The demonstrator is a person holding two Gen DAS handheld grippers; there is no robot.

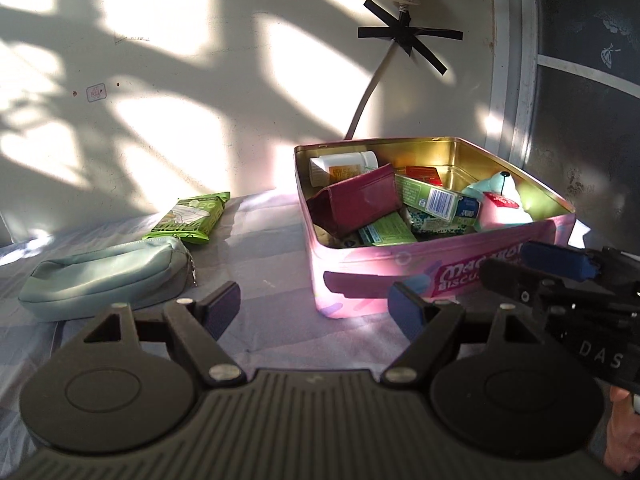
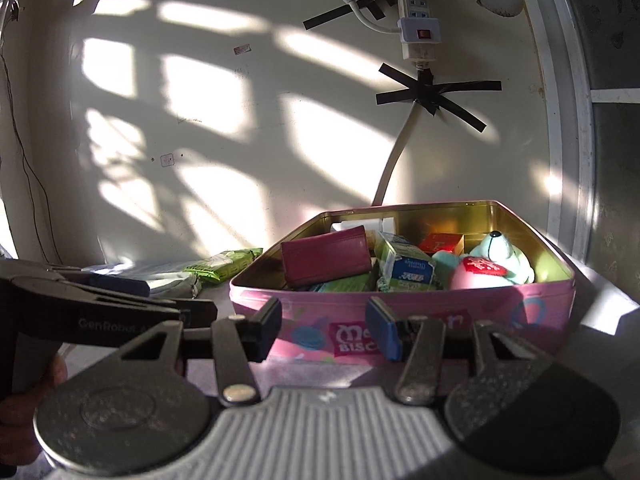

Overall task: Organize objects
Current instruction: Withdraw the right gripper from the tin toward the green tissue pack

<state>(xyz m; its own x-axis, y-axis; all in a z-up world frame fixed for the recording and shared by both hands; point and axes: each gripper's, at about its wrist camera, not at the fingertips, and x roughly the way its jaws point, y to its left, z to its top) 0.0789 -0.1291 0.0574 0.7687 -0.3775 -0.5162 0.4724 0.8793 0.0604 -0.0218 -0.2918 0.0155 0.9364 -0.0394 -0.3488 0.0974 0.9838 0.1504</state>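
A pink biscuit tin (image 1: 460,276) (image 2: 500,312) stands open on a pale cloth. It holds a maroon wallet (image 1: 356,200) (image 2: 324,256), a white bottle (image 1: 344,164), several green boxes and a teal and pink plush toy (image 1: 500,200) (image 2: 492,264). Left of the tin lie a light blue zip pouch (image 1: 108,276) and a green wipes packet (image 1: 192,216) (image 2: 224,264). My left gripper (image 1: 316,312) is open and empty, between the pouch and the tin's near corner. My right gripper (image 2: 326,326) is open and empty, just before the tin's front wall.
Each gripper shows in the other's view: the right gripper (image 1: 532,270) at the right edge, the left gripper (image 2: 180,300) at the left. A sunlit wall rises close behind the tin, with a taped cable (image 1: 372,92) and a power strip (image 2: 418,20). Bare cloth (image 1: 272,248) lies between pouch and tin.
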